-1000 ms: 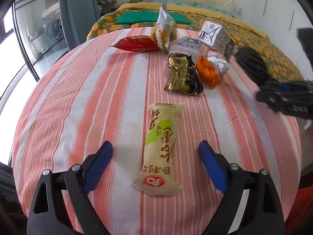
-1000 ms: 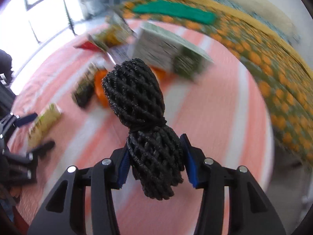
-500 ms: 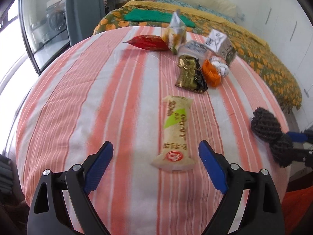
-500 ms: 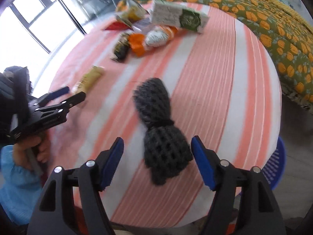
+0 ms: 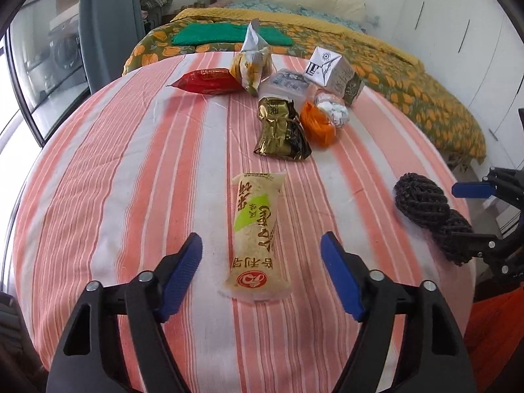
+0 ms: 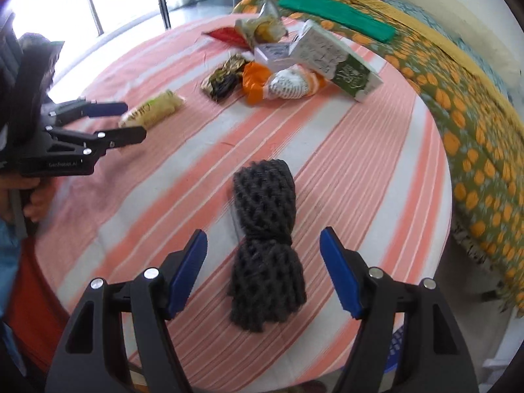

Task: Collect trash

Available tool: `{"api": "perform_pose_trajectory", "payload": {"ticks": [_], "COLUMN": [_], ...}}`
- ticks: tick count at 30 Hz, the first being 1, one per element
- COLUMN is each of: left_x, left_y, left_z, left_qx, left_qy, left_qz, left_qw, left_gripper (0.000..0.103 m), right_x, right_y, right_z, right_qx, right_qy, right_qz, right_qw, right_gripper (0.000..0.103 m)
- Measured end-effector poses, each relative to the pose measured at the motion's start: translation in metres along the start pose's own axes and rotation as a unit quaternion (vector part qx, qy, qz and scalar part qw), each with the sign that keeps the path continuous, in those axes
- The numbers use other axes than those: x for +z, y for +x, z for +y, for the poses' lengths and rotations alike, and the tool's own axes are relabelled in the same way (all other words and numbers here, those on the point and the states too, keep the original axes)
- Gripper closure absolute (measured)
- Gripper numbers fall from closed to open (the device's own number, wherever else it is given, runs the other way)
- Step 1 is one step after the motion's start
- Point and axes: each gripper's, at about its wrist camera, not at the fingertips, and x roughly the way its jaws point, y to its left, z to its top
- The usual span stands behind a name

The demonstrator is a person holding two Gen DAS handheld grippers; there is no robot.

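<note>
A cream snack wrapper [image 5: 258, 229] with a green patch lies lengthwise on the striped tablecloth [image 5: 131, 163]. My left gripper [image 5: 260, 245] straddles its near end; the jaws are closing and the pads stand clear of it. A black foam net [image 6: 265, 242], pinched at its waist, lies flat near the table's right edge. My right gripper [image 6: 263, 239] is open around the net, with gaps on both sides. In the right wrist view the left gripper [image 6: 131, 121] shows beside the wrapper [image 6: 152, 113]. The left wrist view shows the net [image 5: 425, 209] by the right gripper [image 5: 461, 214].
At the table's far side lie a red wrapper [image 5: 209, 81], a yellow bag [image 5: 252, 62], a gold-black packet [image 5: 281, 131], an orange bag [image 5: 317, 124], a white foam net [image 5: 334, 111] and a carton [image 5: 334, 72]. Behind stands a bed [image 5: 409, 82]. A blue basket [image 6: 396, 344] sits below the table's edge.
My right gripper opened and let go of the black net, which now lies on the table. My left gripper's jaws have narrowed around the cream wrapper.
</note>
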Motion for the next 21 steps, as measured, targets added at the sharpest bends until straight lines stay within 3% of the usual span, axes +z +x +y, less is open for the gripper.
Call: {"api": "perform_pose_trajectory", "payload": {"ticks": [2,4,5,6,10,17,21], "left_x": [0.002,0.003,0.002,0.003,0.002,-0.002,-0.007], "left_y": [0.003,0.005,0.005,0.006,0.007,-0.005,-0.017], "left_z": [0.003,0.008,0.01,0.012,0.011,0.015,0.013], "left_qx": [0.005,0.007,0.006,0.002,0.0,-0.015,-0.038], "left_qy": [-0.004,-0.013,-0.018,-0.022,-0.018,-0.038,-0.046], "left_qz": [0.001,0.001,0.002,0.004,0.008,-0.011,-0.026], "left_qw": [1.0,0.9999,0.9998,0.9998,0.9998,0.9991,0.9979], "left_gripper": [0.035,0.04,0.046,0.05,0.079,0.084,0.085], "right_x": [0.002,0.001,0.0,-0.001,-0.006,-0.027,-0.053], "right_y": [0.009,0.018,0.021,0.022,0.005,-0.032,-0.047], "right_z": [0.002,-0.002,-0.003,-0.004,-0.008,-0.032,-0.063], "right_qx": [-0.017,-0.02,-0.014,-0.01,0.011,0.085,0.118], "right_qy": [-0.01,-0.005,0.0,0.005,0.038,0.121,0.184], "right_qz": [0.009,0.021,0.025,0.025,-0.01,-0.083,-0.12], "right_qw": [1.0,1.0,1.0,1.0,0.999,0.986,0.968], "right_gripper": [0.037,0.048,0.065,0.067,0.068,0.068,0.068]}}
